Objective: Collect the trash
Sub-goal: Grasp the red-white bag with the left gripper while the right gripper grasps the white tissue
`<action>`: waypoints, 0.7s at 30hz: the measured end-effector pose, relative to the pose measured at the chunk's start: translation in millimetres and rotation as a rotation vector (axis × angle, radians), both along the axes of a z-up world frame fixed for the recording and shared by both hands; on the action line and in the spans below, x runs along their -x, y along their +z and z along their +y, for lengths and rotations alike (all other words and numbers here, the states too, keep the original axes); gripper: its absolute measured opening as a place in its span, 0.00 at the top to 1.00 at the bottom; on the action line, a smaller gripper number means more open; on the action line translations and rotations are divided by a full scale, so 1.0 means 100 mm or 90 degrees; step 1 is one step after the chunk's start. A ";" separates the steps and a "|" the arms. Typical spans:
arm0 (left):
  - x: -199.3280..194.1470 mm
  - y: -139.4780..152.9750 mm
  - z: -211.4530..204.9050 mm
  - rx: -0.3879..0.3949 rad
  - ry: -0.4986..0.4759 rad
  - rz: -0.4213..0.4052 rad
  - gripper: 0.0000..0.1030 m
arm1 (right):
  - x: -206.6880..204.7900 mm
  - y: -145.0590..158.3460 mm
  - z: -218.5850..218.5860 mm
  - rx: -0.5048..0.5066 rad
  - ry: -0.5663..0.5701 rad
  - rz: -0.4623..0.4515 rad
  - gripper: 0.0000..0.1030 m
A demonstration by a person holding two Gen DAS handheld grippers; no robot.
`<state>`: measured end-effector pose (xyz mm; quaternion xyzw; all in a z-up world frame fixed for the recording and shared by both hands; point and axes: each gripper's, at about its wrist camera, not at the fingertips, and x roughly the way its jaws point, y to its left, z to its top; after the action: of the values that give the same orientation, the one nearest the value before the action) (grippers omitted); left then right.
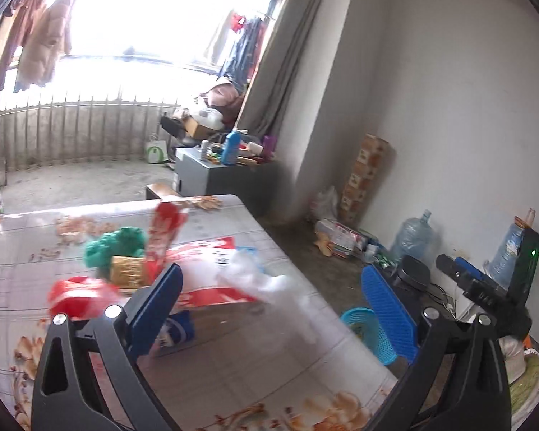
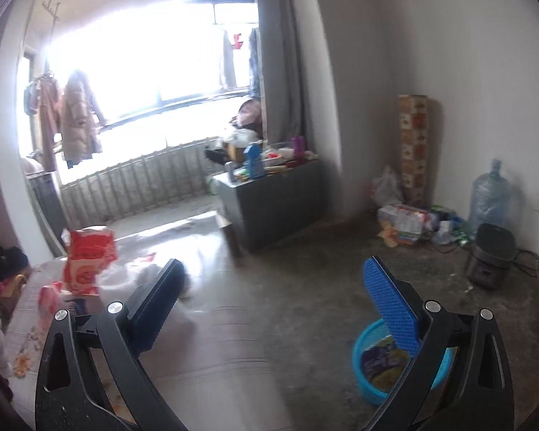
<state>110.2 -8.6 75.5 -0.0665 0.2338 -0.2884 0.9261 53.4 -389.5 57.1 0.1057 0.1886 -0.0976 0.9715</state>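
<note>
A lived-in home: coats [image 2: 77,122] hang drying at the bright balcony window upper left, a grey curtain [image 2: 284,54] beside it, a cluttered cabinet [image 2: 276,197] mid-frame, a water jug [image 2: 489,197] against the right wall.

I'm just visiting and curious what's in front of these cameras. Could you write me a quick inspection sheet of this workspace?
Surface: floral-patterned table, mostly bare near the cameras.
Job's things: red wrappers, green bag, white plastic on the table; blue basket on the floor, some litter inside.
Clutter: water jug, packets by the wall.
Grippers: left gripper and right gripper both open, empty.
Cables: one beside the black appliance.
Surroundings: bright window, hanging clothes, grey cabinet.
</note>
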 end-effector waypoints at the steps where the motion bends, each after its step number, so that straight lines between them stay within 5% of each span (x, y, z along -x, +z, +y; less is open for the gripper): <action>1: -0.01 -0.01 0.05 0.000 0.007 -0.001 0.05 | -0.04 0.01 0.05 -0.007 0.013 0.001 0.07; 7: -0.16 -0.11 0.29 -0.006 0.046 0.008 0.05 | -0.34 -0.02 0.42 -0.037 0.109 0.026 0.07; 13: -0.45 -0.23 0.24 -0.063 0.063 0.033 0.06 | -0.64 -0.21 0.71 -0.075 0.181 0.093 0.09; 21: -0.87 -0.40 0.07 -0.128 0.055 0.051 0.24 | -0.93 -0.43 1.01 -0.126 0.241 0.178 0.20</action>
<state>196.9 -1.2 35.6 0.0056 0.2953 -0.2205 0.9296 146.7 -288.6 14.4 0.1489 0.3463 0.0910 0.9217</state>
